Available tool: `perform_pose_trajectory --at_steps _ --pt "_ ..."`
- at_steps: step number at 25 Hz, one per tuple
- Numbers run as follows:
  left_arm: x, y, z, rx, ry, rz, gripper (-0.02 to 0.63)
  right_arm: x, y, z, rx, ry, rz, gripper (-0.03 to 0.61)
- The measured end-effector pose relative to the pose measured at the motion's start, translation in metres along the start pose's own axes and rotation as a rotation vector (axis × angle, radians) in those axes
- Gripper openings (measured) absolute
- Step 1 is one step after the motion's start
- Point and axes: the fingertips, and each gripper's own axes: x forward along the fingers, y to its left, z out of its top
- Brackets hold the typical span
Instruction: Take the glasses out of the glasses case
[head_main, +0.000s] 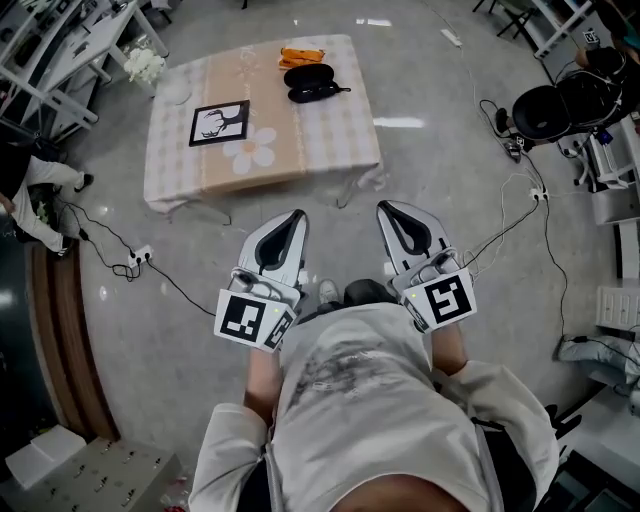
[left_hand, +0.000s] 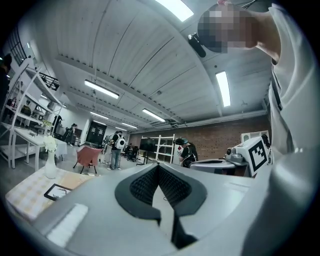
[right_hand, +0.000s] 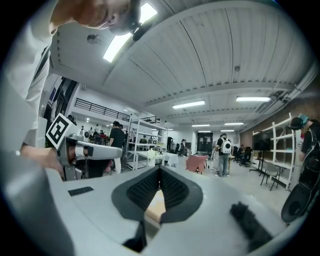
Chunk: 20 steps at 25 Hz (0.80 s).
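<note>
approach | left tool (head_main: 296, 216) and right tool (head_main: 386, 209) both closed at the tips, empty, near our body | black glasses case (head_main: 308, 76) at tabletop (head_main: 330, 140) far edge, well apart | we step in, open tools early, pin case, then lift lid

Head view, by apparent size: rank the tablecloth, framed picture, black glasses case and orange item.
1. tablecloth
2. framed picture
3. black glasses case and orange item: too alike to rank.
</note>
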Motion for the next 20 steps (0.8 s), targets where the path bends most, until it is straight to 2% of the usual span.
perform_pose_trajectory --at_steps 8,20 --pt "0.013 0.011 -0.004 -0.015 0.006 0.003 0.007 0.015 -0.010 -0.003 -0.002 0.008 0.007 0.017" --pt "0.051 0.023 -0.008 -0.024 0.018 0.044 0.006 0.047 -0.045 -0.008 0.011 -0.003 0.070 0.017"
